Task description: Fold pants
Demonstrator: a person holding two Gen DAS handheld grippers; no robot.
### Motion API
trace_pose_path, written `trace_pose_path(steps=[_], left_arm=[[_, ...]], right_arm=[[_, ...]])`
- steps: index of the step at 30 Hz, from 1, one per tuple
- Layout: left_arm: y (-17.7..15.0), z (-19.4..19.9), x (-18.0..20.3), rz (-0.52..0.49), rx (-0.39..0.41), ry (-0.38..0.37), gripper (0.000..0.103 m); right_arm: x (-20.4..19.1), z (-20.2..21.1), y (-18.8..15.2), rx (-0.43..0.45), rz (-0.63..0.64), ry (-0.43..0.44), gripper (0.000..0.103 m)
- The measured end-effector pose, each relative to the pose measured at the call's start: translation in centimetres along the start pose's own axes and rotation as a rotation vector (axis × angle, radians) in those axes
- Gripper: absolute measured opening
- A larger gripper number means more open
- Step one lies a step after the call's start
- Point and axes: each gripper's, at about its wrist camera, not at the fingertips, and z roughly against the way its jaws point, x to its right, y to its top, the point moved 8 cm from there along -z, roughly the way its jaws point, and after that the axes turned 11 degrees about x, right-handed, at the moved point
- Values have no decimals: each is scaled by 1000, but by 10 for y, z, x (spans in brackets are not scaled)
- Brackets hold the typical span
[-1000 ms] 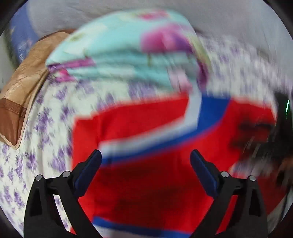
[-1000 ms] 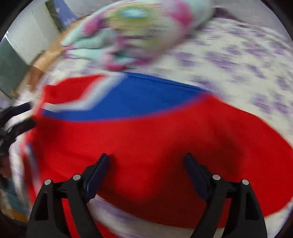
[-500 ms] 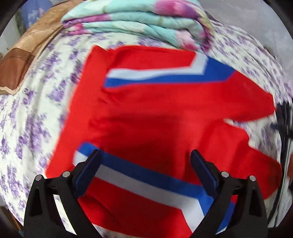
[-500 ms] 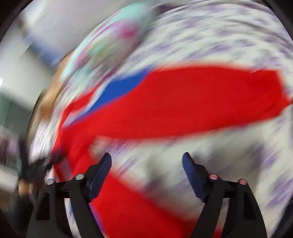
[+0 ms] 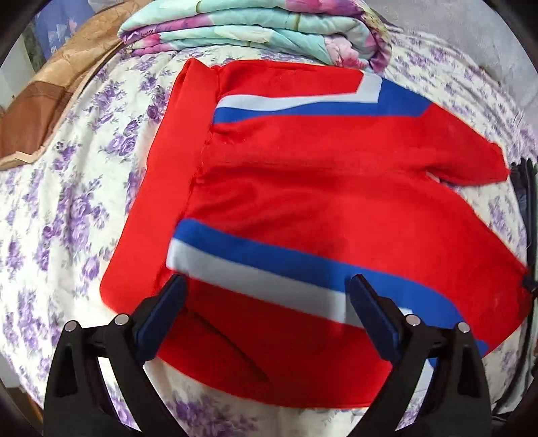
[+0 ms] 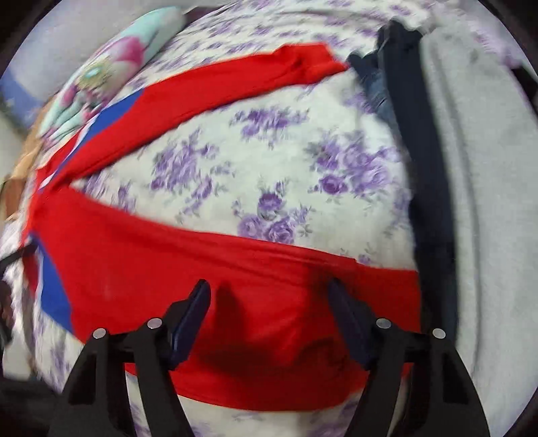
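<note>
Red pants (image 5: 319, 188) with blue and white side stripes lie spread flat on a bed sheet printed with purple flowers (image 5: 67, 208). The waistband is at the left in the left wrist view, and the two legs run off to the right. My left gripper (image 5: 267, 299) hangs open just above the near leg's striped side, close to the waist, with only flat cloth under the gap. In the right wrist view the two legs (image 6: 235, 269) splay apart with bare sheet between them. My right gripper (image 6: 269, 299) hovers over the near leg's cuff end, its jaws closing but still wide apart, pads not pressing the cloth.
A folded turquoise and pink floral quilt (image 5: 255, 30) lies just beyond the pants. A tan and brown pillow (image 5: 43, 97) sits at the far left. Dark clothing (image 6: 417, 141) and a grey blanket (image 6: 487, 201) lie past the leg ends on the right.
The right gripper has swept along the pants from the seat to the near leg's cuff end, rolling as it went. The left gripper shifted toward the near striped side by the waist.
</note>
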Motion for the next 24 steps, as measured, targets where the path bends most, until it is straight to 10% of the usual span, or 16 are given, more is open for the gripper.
trace_pose_path(steps=[5,8,12,15,20,24], left_arm=[[-23,0,26,-52,-35,-56,98],[-28,-1,22,-99,-18,-36,99],[-23,5,-6,-20,-22,-40,98],[-14,19,-11,17,3,-92,98],[-7,18,-11,49,14,-94,98],[-24,3,-11,-37,-30,-75,98]], right_arm=[[-101,13,-33,-32,74,269,89],[-77,-9,-63,-125,226,72,89],[-15,8,-54,-102,92,-91,90],[-20,26,-32,-32,-56,46,90],[-105,10,-37,-75,39,239,95],[-142,-20,-65,-141,282,170,100]])
